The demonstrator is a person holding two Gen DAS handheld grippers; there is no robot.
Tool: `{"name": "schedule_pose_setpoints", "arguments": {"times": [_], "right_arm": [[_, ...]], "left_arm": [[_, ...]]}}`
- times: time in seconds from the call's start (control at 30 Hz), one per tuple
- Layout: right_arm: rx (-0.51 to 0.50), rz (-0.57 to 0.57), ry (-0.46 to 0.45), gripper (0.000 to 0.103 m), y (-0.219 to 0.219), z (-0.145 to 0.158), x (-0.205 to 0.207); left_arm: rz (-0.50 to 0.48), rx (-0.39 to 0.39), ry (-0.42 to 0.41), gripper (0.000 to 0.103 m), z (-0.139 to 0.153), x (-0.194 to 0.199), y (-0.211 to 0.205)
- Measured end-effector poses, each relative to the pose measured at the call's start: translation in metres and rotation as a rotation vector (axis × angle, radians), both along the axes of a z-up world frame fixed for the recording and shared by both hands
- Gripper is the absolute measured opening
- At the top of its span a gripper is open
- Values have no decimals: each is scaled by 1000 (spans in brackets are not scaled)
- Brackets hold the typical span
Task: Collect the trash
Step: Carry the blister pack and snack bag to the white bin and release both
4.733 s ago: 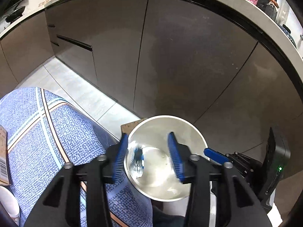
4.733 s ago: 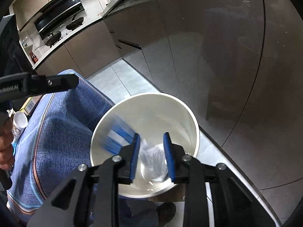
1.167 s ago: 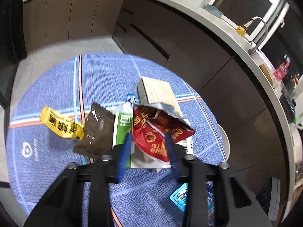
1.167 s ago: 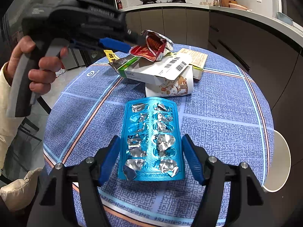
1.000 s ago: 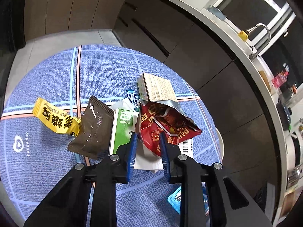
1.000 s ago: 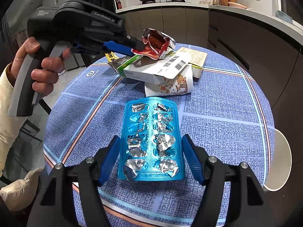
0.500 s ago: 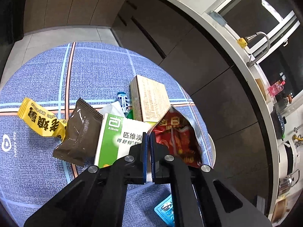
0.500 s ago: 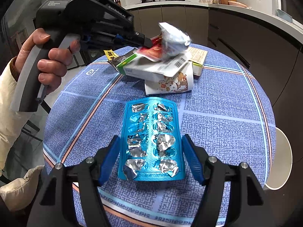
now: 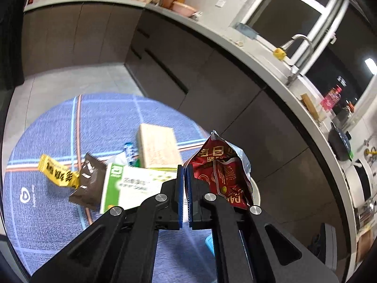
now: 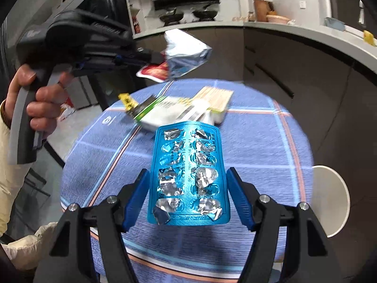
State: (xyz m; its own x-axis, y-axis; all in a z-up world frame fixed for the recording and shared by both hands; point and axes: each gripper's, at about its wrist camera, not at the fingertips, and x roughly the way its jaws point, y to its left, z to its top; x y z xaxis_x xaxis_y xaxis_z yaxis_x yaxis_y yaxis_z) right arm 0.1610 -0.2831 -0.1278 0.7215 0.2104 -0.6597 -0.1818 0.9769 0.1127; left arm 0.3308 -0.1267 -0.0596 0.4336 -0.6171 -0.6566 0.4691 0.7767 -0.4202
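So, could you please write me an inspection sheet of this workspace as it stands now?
Surface: round table under a blue patterned cloth.
Job's things: red snack bag lifted off the table; blue blister pack raised above the cloth; white bin beside the table.
Clutter: yellow wrapper, brown wrapper, green-white box, tan box in a pile.
Grippers: left gripper shut on the bag's edge; right gripper set wide, pads at the pack's long edges, holding it.
Cables: nothing seen.
Surroundings: dark cabinets, counter with a tap, tiled floor.
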Motion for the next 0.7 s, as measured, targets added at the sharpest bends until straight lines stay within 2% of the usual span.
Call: {"name": "schedule_pose_setpoints", "arguments": {"times": [0.17, 0.33, 0.5, 0.7], "right_arm": [[-4, -87, -31, 67, -37, 10, -13], [2, -198, -32, 67, -84, 6, -25], [16, -314, -13, 67, -135, -9, -41], [31, -416, 37, 67, -187, -44, -46]], "left_arm": [[-64, 13, -50, 2, 18, -16, -31], [-142, 32, -73, 2, 20, -32, -76], [-216, 48, -52, 2, 5, -40, -125], [-299, 78, 2, 2, -28, -43, -200]]}}
